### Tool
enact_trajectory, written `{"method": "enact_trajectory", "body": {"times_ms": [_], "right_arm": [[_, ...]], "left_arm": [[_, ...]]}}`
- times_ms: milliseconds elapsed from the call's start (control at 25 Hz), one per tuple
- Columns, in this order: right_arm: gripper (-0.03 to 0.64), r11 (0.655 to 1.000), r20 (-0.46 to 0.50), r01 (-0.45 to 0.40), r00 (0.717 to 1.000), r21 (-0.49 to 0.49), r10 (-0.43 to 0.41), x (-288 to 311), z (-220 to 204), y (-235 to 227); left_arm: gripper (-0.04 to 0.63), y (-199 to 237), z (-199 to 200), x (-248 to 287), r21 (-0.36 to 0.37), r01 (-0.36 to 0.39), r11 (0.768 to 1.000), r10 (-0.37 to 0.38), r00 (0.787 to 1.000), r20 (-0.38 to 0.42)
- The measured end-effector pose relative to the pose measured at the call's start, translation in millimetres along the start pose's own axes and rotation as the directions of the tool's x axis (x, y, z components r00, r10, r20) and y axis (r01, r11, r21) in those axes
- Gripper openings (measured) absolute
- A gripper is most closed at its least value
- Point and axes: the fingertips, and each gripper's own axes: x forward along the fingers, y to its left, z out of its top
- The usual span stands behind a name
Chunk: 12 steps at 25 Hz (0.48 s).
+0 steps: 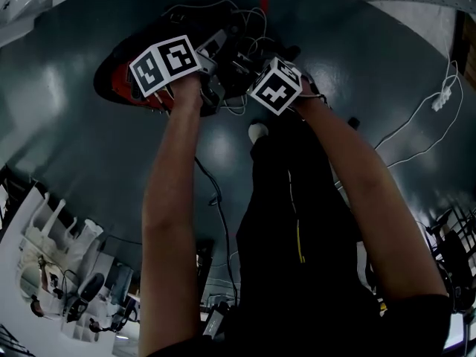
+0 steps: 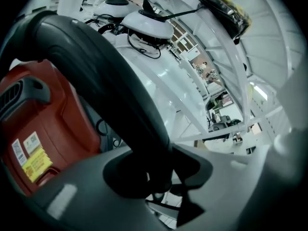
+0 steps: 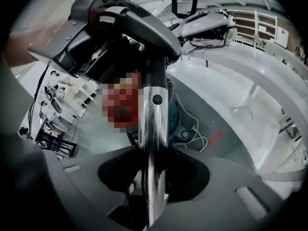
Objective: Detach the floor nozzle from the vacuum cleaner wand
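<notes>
**Two-handed hold on the vacuum cleaner's tube assembly, before separation.** The left tool [image 2: 159,189] is about half closed round the black curved handle [image 2: 101,85]. This handle sweeps from the upper left of the left gripper view down into the jaws, with the red cleaner body [image 2: 43,124] at the left edge behind it. The right tool [image 3: 151,196] is also about half closed, its jaws on either side of the chrome wand [image 3: 153,129]. The wand runs straight up the centre of the right gripper view to meet the same handle at the top. The grip looks firm, though shadow partly hides where the pads touch. In the head view both tools sit close together at upper centre, above the red body on the dark floor [image 1: 357,65]; a white cable [image 1: 445,91] lies at the right. The floor nozzle cannot be picked out in any view. It is presumably on the end of the wand that leaves the right gripper view at bottom centre, so nothing shows it detached. Step in hand, as judged: steadying the wand. The next move calls for finding the nozzle joint and bringing one tool onto the nozzle neck or its release catch. The other tool would hold the wand fixed while the first pulls straight along the wand's axis.
</notes>
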Motion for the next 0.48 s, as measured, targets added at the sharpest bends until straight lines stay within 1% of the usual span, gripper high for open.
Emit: {"method": "enact_trajectory", "body": {"times_ms": [80,240,400,480], "right_arm": [[0.166,1.000,-0.005,0.009,1.000,0.014,-0.009,-1,-2,-1],[0.166,0.998,-0.001,-0.019,1.000,0.056,0.019,-5,-1,6],[0.166,0.993,0.014,-0.046,0.999,0.104,0.045,-12,-3,16],[0.166,0.990,0.022,-0.055,0.998,0.128,0.052,-16,-5,20]], "left_arm": [[0.160,0,0,2,0.003,0.003,1.000,-0.003,1.000,-0.005],[0.158,3,4,5,-0.015,0.001,1.000,-0.001,1.000,0.005],[0.152,7,3,6,-0.080,-0.003,0.997,0.005,1.000,0.021],[0.152,9,3,5,-0.099,-0.006,0.995,0.008,1.000,0.025]]}}
